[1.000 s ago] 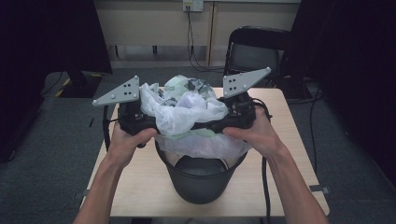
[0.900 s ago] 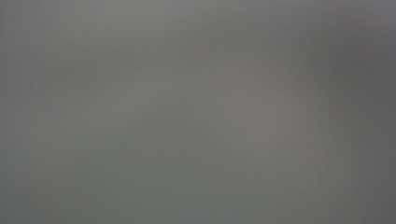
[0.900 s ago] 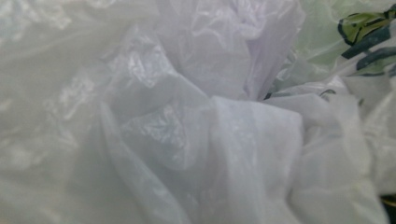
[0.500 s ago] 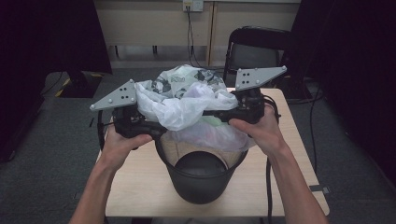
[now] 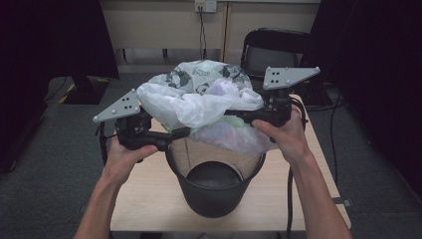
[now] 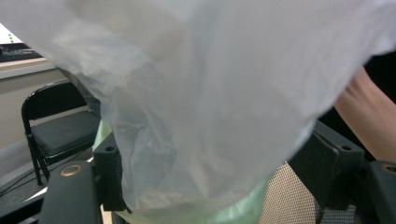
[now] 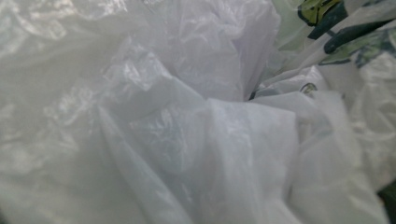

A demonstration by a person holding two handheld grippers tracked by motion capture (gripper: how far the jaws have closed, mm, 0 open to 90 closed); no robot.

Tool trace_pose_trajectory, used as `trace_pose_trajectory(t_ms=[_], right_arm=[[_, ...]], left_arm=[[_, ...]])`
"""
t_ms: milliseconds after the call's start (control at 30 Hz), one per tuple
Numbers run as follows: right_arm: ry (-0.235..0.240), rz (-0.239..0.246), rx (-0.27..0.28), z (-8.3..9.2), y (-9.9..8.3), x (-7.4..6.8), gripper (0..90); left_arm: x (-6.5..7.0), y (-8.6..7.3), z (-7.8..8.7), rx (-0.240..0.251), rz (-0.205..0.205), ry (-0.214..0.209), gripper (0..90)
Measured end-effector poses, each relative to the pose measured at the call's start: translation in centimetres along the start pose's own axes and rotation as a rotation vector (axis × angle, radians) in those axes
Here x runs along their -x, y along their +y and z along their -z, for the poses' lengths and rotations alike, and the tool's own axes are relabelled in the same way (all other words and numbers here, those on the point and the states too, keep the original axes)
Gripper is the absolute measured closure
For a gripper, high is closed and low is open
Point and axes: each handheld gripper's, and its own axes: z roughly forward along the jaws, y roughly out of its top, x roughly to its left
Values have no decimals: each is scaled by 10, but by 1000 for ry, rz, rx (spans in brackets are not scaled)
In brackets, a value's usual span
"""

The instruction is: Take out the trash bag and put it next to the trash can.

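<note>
- Hanging above the black mesh bin [image 5: 214,191], a full white plastic bag [image 5: 199,102] is held up between the two grippers in the high view, its lower part just over the bin's rim and its printed top bulging upward.
- The bin is seen standing on the light wooden table [image 5: 144,199], near the person's edge, with its dark bottom visible through the open mouth.
- The left gripper [image 5: 171,134] is held level at the bag's left side, just above the bin's rim; its jaws have just been opening.
- In the left gripper view the two black jaws are seen standing wide apart, with the bag's film [image 6: 201,107] sagging loosely between them and pressed by neither.
- The right gripper [image 5: 236,113] is pointed into the bag's right side in the high view, and its tips are buried in the folds.
- Crumpled white film [image 7: 187,130] is seen close up in the right gripper view, so the jaws themselves are hidden; they are taken as nearly closed on a pinch of the bag.
- A pale green layer [image 6: 233,212] is seen at the bag's underside, against the bin's mesh wall [image 6: 285,196].
- A black folding chair [image 5: 278,50] is seen behind the table, well apart from the bin.
</note>
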Motion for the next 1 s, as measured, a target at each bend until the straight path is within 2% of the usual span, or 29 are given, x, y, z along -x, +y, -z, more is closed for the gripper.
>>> trace_pose_trajectory(t_ms=[100, 200, 267, 367, 467, 733, 800, 900, 1000], right_arm=[[-1, -16, 17, 1, -5, 6, 809], [-14, -35, 39, 2, -6, 11, 809], [-23, -47, 53, 3, -6, 15, 810], [-27, -55, 64, 4, -6, 20, 811], [-41, -72, 79, 6, -4, 26, 812], [-78, -101, 60, 4, -2, 48, 812], [-88, -106, 62, 6, -2, 52, 812], [-105, -109, 65, 10, -1, 57, 812], [-125, -118, 77, 15, 1, 63, 812]], left_arm=[[1, -1, 5, 2, -7, 5, 236], [-1, 0, 10, 7, 7, 22, 242], [-2, 0, 11, 6, 10, 10, 242], [3, -2, 9, -17, -13, 15, 236], [4, -5, 8, -29, -16, 15, 232], [0, -13, 13, -37, -7, 41, 232], [0, -15, 17, -36, -14, 63, 232], [-1, -15, 24, -5, 6, 53, 232], [-1, -17, 25, -25, 0, 72, 232]])
